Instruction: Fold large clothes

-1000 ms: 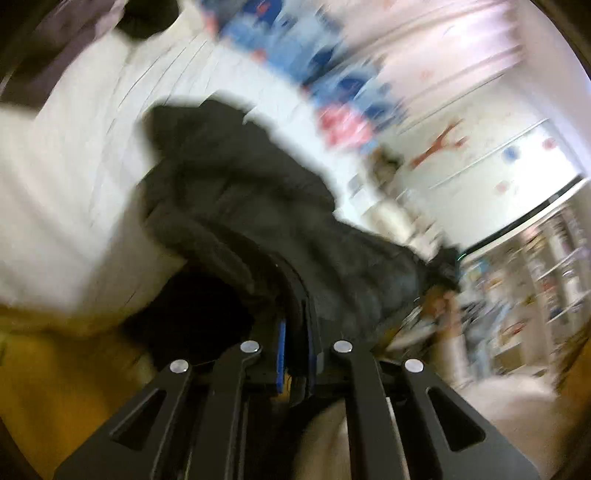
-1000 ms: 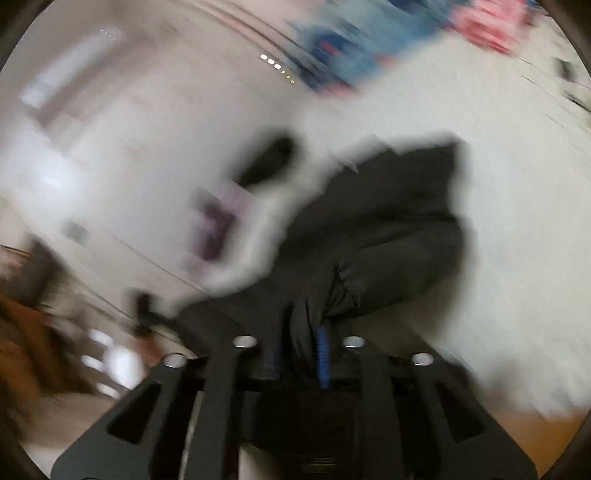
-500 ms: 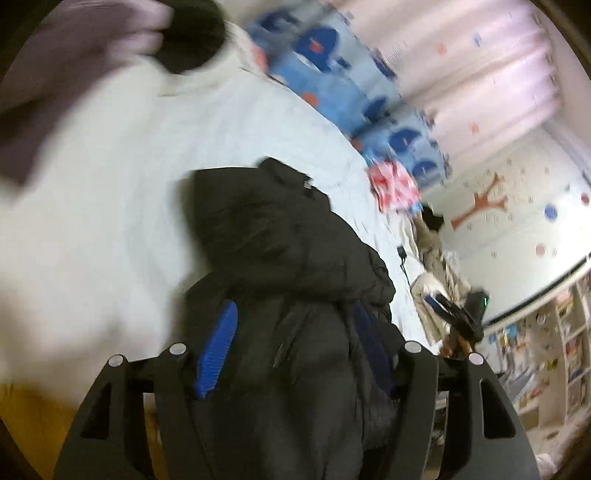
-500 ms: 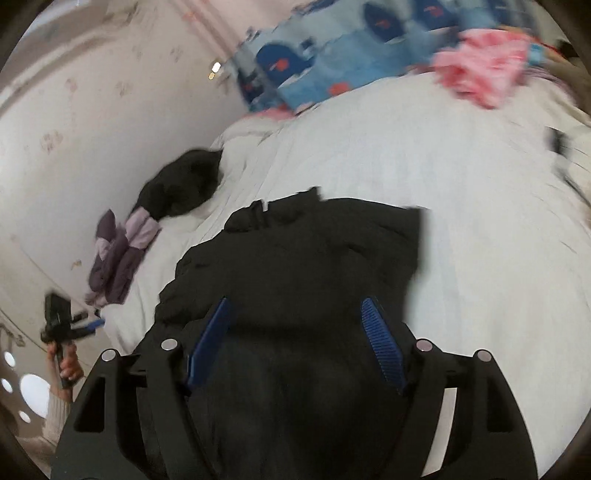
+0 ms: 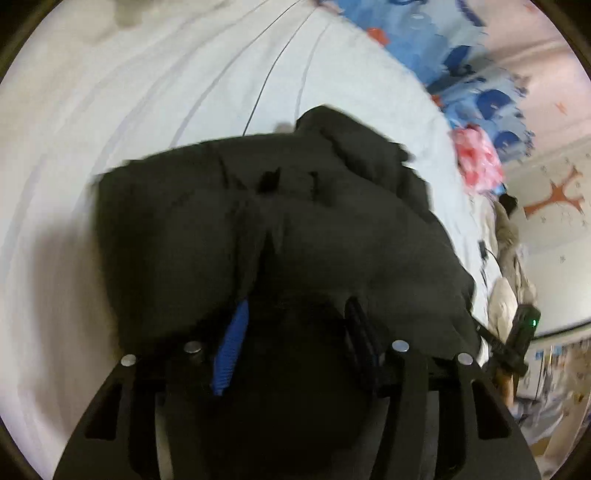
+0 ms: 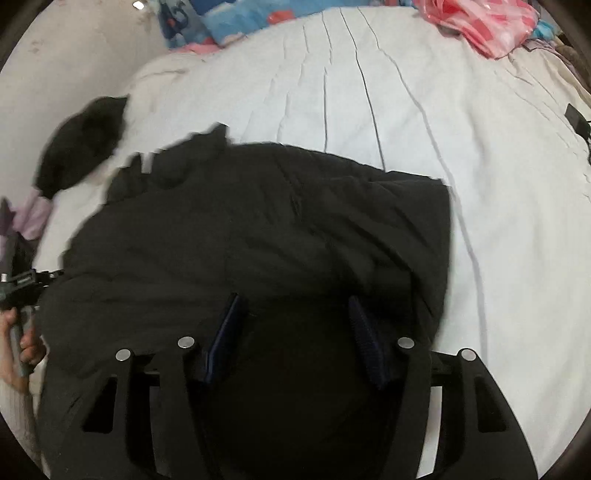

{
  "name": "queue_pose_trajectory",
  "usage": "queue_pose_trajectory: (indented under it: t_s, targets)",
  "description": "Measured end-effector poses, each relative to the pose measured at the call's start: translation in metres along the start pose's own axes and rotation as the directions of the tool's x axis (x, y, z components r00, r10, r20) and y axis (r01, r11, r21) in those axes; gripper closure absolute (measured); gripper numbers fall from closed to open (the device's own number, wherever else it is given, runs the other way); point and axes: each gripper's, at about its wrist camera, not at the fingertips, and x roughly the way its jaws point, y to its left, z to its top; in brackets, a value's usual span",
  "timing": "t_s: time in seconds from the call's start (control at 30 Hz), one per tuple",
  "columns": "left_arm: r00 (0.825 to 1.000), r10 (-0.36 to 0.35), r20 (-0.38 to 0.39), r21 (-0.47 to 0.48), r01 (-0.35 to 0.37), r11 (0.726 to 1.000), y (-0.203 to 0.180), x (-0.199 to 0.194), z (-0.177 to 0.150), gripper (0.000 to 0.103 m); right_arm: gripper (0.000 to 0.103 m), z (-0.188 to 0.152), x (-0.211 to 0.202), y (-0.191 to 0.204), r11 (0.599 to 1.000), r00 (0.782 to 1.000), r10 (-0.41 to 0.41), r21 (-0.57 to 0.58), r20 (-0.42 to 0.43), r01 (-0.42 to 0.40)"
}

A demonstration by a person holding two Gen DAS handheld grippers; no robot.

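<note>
Dark padded fabric fills both wrist views: a large black quilted jacket [image 6: 258, 229] lies heaped on a white creased bedsheet [image 6: 369, 92], its bulk bunched toward the near edge. The left gripper [image 5: 295, 332] points down over the jacket with its jaws apart, having just been closing a little; the cloth lies under and between the blue ribbed pads [image 5: 232, 343], but no pinch shows. The right gripper [image 6: 295, 325] likewise stands with jaws apart above the jacket, just narrowed slightly, nothing clamped. A pink crumpled garment [image 6: 487, 22] and blue patterned bedding [image 5: 443, 48] lie near the far edge. A small black garment [image 6: 85, 136] sits well apart, left.
</note>
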Motion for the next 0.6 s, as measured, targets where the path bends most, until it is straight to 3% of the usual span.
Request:
queue_pose_trajectory:
  t_s: [0.03,0.07,0.13,0.27,0.37,0.43,0.5,0.53,0.6]
  targets:
    - [1.000,-0.025,0.010,0.019,0.025,1.000,0.005,-0.024,-0.017,0.048,0.038,-0.009,-0.018,-0.003,0.999,0.999,0.035,0.003,0.018,-0.035]
    - [0.999,-0.038,0.017,0.025,0.037,0.999,0.015,-0.042,-0.033,0.040,0.023,-0.022,-0.036,-0.009,0.998,0.998,0.062,0.008,0.030,-0.062]
    - [0.999,-0.047,0.026,0.010,0.046,0.999,0.039,-0.079,-0.068,0.029,0.013,-0.054,-0.066,-0.010,0.994,0.994,0.104,0.022,0.035,-0.105]
    - [0.995,-0.100,0.003,-0.077,0.099,0.992,0.109,-0.137,-0.156,0.023,0.013,-0.135,-0.119,-0.040,0.955,0.960,0.280,0.114,-0.023,-0.275]
    - [0.987,-0.163,-0.019,-0.154,0.158,0.975,0.143,-0.144,-0.216,0.021,0.013,-0.185,-0.154,-0.053,0.936,0.945,0.327,0.145,-0.023,-0.320]
    - [0.974,-0.225,-0.025,-0.194,0.216,0.957,0.145,-0.132,-0.243,0.021,0.012,-0.208,-0.168,-0.053,0.915,0.927,0.375,0.163,-0.013,-0.368]
    - [0.949,-0.316,-0.011,-0.210,0.306,0.928,0.147,-0.126,-0.267,0.020,0.011,-0.230,-0.179,-0.048,0.894,0.906,0.422,0.168,-0.009,-0.415]
    - [0.929,-0.369,-0.002,-0.204,0.361,0.910,0.144,-0.123,-0.280,0.018,0.011,-0.242,-0.186,-0.048,0.891,0.902,0.431,0.165,-0.016,-0.423]
    - [0.913,-0.407,-0.002,-0.179,0.400,0.899,0.136,-0.122,-0.291,0.013,0.011,-0.262,-0.195,-0.044,0.889,0.897,0.441,0.158,-0.047,-0.429]
